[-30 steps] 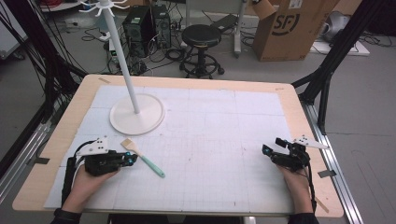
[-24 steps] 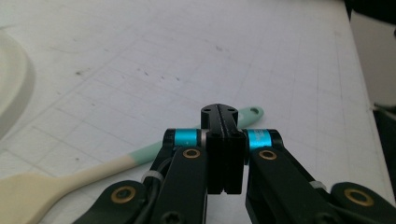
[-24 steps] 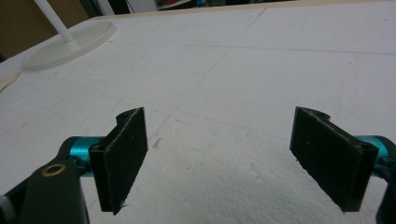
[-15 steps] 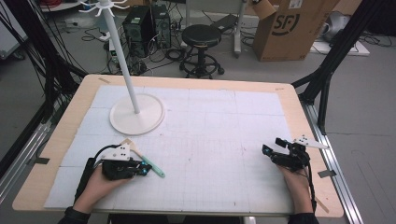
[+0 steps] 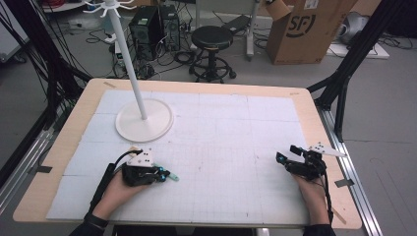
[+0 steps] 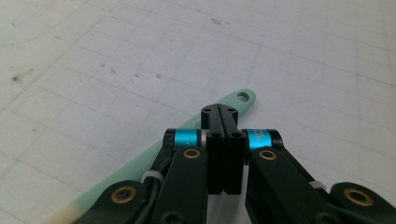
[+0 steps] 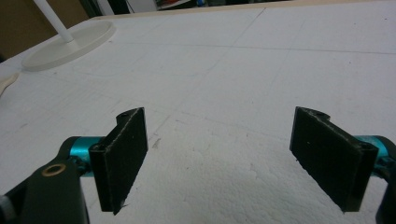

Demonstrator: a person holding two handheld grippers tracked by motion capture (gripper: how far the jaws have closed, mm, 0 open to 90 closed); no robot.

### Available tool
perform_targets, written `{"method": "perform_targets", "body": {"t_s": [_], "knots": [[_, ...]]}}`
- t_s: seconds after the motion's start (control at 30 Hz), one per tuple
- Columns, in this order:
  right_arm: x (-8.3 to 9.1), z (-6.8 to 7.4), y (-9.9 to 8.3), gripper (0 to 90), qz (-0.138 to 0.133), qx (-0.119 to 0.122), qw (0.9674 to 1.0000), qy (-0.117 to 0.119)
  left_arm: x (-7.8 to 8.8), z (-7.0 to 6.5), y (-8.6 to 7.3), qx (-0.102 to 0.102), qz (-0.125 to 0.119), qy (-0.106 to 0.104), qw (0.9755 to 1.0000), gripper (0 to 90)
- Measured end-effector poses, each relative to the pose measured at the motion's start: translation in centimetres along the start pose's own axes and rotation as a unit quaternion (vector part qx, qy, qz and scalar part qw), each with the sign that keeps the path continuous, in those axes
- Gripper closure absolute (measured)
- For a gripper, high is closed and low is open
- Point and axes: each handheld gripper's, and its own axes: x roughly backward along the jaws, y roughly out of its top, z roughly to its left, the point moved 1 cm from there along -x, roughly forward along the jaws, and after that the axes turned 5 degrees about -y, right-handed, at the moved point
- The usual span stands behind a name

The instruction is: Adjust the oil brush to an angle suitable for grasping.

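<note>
While the left gripper (image 5: 164, 175) rests at about 7 o'clock on the table (image 5: 69, 132), the high view shows just a mint-green tip at its front. Its own view is clearer: both jaws are pressed together with nothing between, right above the mint-green spatula handle (image 6: 140, 161), whose hanging hole lies at 1 o'clock. From above, the white hook stand (image 5: 143, 119) rises at 11 o'clock. At 4 o'clock the right gripper (image 5: 284, 157) has its jaws standing wide apart over bare foam mat (image 7: 224, 140).
</note>
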Motion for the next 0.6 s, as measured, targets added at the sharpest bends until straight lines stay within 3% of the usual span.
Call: {"method": "perform_targets", "body": {"t_s": [0.27, 0.5, 0.6], "knots": [[0.0, -0.1, 0.0, 18.4, -0.001, -0.001, 1.0, 0.001, -1.7, 1.3, 1.4, 0.046, -0.007, 0.066, 0.9967, 90.0], [0.0, -0.1, 0.0, 18.4, 0.002, -0.005, 1.0, 0.002, -2.7, 2.6, 2.5, 0.063, -0.001, 0.114, 0.9915, 90.0], [0.0, -0.1, 0.0, 18.4, 0.002, -0.005, 1.0, 0.002, -3.2, 3.1, 3.1, 0.069, 0.003, 0.141, 0.9876, 90.0]]}}
